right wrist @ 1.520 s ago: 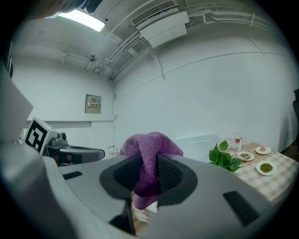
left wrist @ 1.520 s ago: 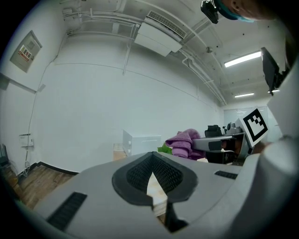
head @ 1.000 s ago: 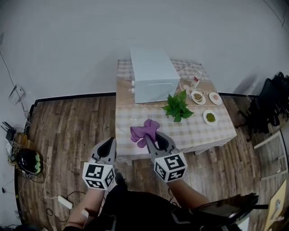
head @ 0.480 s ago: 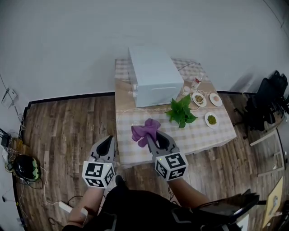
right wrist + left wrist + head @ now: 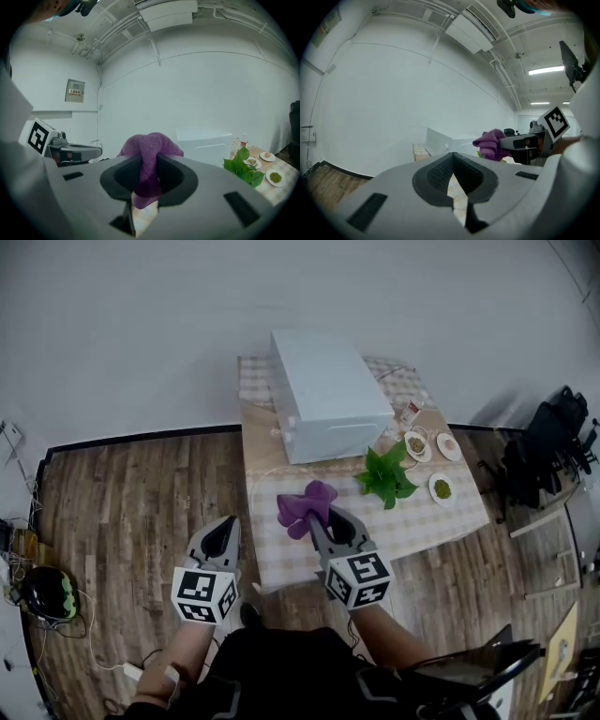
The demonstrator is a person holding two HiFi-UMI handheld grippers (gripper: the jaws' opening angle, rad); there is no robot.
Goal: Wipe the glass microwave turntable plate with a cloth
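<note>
My right gripper is shut on a bunched purple cloth, held in the air over the near edge of the checked table. In the right gripper view the cloth sticks up between the pads. My left gripper hovers over the floor just left of the table, shut with nothing in it. The left gripper view shows the cloth to its right. I cannot make out the glass turntable plate in any view.
A white microwave stands at the back of the table. A green plant and small dishes of food sit at its right, with a small bottle behind. Wooden floor surrounds the table; black chairs stand far right.
The table and microwave have shifted slightly in the head view as the head moved. The right gripper, still holding the cloth, sits a little higher; the left stays shut beside it.
</note>
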